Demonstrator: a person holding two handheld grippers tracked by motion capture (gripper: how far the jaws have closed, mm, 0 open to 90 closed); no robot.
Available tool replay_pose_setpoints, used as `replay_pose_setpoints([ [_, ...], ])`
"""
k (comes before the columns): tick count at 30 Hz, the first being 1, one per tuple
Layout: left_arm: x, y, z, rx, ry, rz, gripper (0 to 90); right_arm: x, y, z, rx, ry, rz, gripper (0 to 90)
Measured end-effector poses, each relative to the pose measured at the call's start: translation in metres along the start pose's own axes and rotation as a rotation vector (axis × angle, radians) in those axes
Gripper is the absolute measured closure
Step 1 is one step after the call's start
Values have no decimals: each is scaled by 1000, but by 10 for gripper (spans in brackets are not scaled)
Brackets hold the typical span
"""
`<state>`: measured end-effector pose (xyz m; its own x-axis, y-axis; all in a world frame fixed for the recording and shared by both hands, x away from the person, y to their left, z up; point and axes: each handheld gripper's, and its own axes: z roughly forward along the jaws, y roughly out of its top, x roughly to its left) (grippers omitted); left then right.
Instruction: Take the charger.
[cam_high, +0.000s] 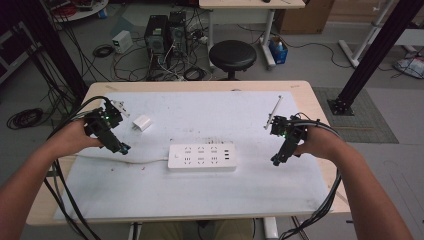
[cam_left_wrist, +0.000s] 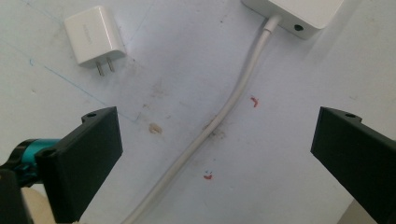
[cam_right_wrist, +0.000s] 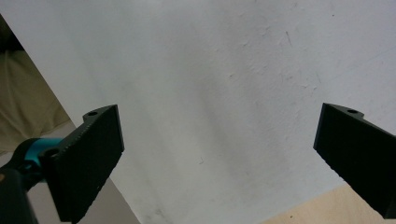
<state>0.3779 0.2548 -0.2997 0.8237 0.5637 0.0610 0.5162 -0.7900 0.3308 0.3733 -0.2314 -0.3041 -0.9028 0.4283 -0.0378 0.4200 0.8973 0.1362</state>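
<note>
A: Item one, left hand-held gripper (cam_high: 123, 148). Condition?

B: Released. Its own view is showing the two black jaws standing wide apart with nothing between them but the surface below. It is hovering over the left part of the desk (cam_high: 300, 92), tips pointing down and toward the middle.

A: What is lying nearest it?

B: A white cable (cam_left_wrist: 224, 112), running up between the jaws in the left gripper view and entering the end of the white power strip (cam_high: 202, 157). The gripper is not touching the cable. The strip is lying flat at the middle of the white mat (cam_high: 200, 200), sockets facing up.

A: Next entry?

B: A small white charger plug (cam_left_wrist: 94, 40), lying on its side with two prongs (cam_left_wrist: 105, 66) pointing toward the gripper. In the high view it is sitting just beyond the left gripper, up and left of the strip, apart from both.

A: Item two, right hand-held gripper (cam_high: 275, 161)?

B: Also released, jaws spread wide and gripping nothing. It is hanging over the right part of the mat, well to the right of the strip. Its own view is taking in bare mat and a corner of the wooden desk edge.

A: Surroundings?

B: A black round stool (cam_high: 232, 55) standing beyond the far edge, computer towers (cam_high: 165, 35) and tangled cabling on the floor behind it.
</note>
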Motion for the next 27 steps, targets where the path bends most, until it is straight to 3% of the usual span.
replay_pose_setpoints([
  [10, 4, 2, -1, -13, 2, -10, 19, 0, 0, 1, -2, -3, 12, 9],
  [15, 8, 5, 0, -47, 11, -67, 19, -2, 0, 0, -14, -12, 30, 9],
  [18, 16, 10, 5, -64, 60, -116, 19, -4, 0, 1, -13, -12, 22, 9],
  [20, 19, 12, 7, -70, 69, -124, 19, -4, 1, 1, -18, -10, 30, 10],
  [21, 24, 15, 11, -89, 87, -160, 19, -5, 1, 0, -17, -11, 31, 9],
  [27, 39, 24, 27, -128, 104, -201, 19, -8, 0, 2, -24, -9, 43, 9],
])
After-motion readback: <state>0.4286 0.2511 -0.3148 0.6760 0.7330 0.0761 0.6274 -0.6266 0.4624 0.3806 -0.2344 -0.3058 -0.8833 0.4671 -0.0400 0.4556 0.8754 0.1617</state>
